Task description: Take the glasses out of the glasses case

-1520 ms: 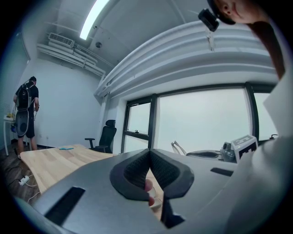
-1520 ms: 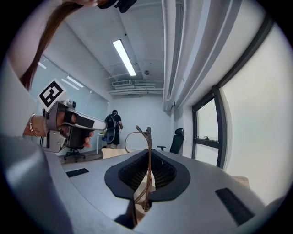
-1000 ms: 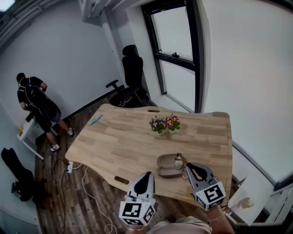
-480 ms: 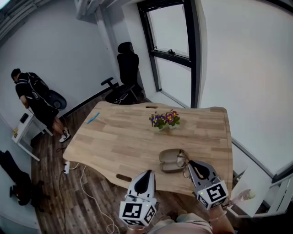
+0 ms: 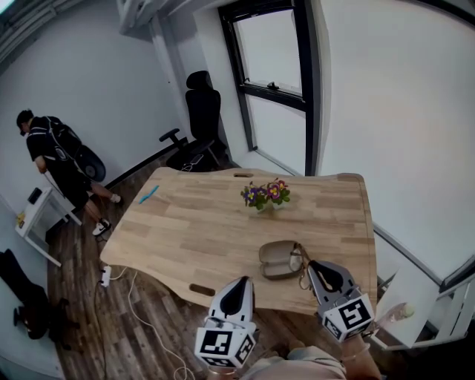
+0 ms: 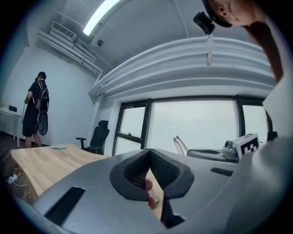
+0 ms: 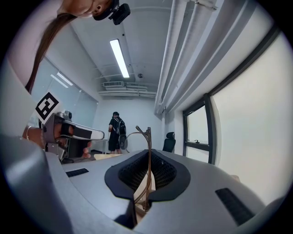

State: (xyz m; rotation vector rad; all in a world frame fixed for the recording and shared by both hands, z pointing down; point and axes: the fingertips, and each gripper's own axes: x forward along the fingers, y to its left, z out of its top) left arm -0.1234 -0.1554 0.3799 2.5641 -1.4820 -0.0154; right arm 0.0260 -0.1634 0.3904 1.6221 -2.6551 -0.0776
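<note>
Removal step nearly done: right hand-held gripper [image 5: 309, 267] clamps the glasses [image 7: 147, 146] just beside the open glasses case [image 5: 277, 260] on the counter [image 5: 193, 223]. Left hand-held gripper [image 5: 239, 283], jaws together and empty, hangs nearer the onlooker. Next, probably carrying them clear.

The glasses case [image 5: 280, 260] lies on the table [image 5: 200, 230], flowers [image 5: 265, 195] behind it.

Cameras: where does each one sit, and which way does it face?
Head view: on the person's head, facing down at table, case, left gripper, right gripper and a wrist.
Left gripper view: on the left gripper, facing along its shut fingers toward the window; head above.
Right gripper view: on the right gripper, along fingers shut on glasses, toward the far wall; head above.
Shared: both gripper views show the chair.
</note>
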